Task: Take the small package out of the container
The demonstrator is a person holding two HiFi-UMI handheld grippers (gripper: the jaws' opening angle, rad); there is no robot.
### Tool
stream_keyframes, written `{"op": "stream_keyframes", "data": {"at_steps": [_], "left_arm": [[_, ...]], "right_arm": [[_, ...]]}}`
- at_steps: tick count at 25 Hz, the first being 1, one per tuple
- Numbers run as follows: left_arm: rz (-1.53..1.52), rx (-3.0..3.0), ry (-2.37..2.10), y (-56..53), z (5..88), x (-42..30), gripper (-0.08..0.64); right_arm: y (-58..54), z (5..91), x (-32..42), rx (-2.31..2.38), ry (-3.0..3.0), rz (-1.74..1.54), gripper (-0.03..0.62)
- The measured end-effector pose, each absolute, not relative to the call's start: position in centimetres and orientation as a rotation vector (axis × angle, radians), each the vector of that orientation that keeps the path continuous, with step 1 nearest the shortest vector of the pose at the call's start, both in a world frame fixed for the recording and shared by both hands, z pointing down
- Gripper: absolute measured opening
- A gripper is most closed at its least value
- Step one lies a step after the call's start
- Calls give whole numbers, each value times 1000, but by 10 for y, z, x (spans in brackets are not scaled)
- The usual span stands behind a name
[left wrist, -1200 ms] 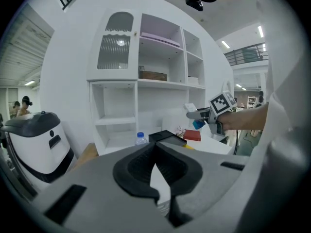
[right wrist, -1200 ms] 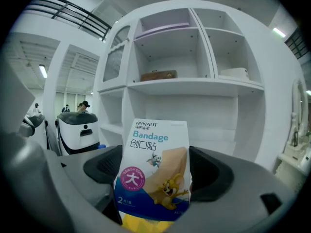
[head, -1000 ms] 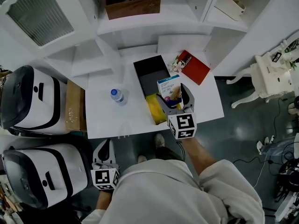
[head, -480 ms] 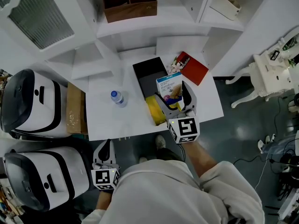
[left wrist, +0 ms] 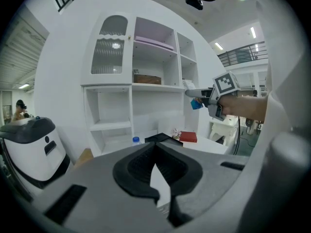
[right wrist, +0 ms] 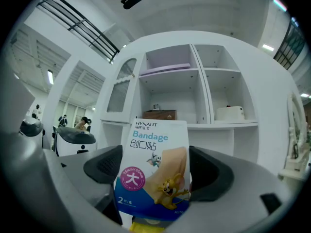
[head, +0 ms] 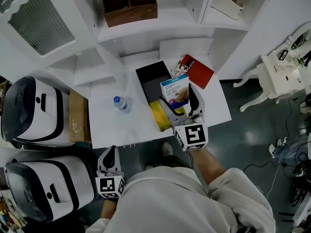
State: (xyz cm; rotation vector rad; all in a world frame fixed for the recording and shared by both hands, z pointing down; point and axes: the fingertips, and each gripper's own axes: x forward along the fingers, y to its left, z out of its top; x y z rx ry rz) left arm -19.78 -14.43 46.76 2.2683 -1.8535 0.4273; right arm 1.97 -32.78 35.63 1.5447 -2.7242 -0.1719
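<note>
Right gripper view: HYNAUT Bandage package [right wrist: 153, 171] between jaws

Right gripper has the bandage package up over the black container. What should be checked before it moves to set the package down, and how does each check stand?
1. Grip: bandage package clamped between the right gripper jaws: ok.
2. Package raised above the black container, per the left gripper view: ok.
3. Yellow item lies in the container, not lifted along: ok.
4. Bare table right of the container for set-down: ok.
5. Left gripper shut, empty, off the table: ok.
</note>
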Motion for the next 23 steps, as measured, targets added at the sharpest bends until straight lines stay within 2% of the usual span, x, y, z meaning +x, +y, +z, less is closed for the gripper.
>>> {"op": "stream_keyframes", "data": {"at_steps": [23], "left_arm": [[439,2262,-1872,-136,467,-198,8]], "right_arm": [[-322,352,17,1532,-2747,-181,451]]}}
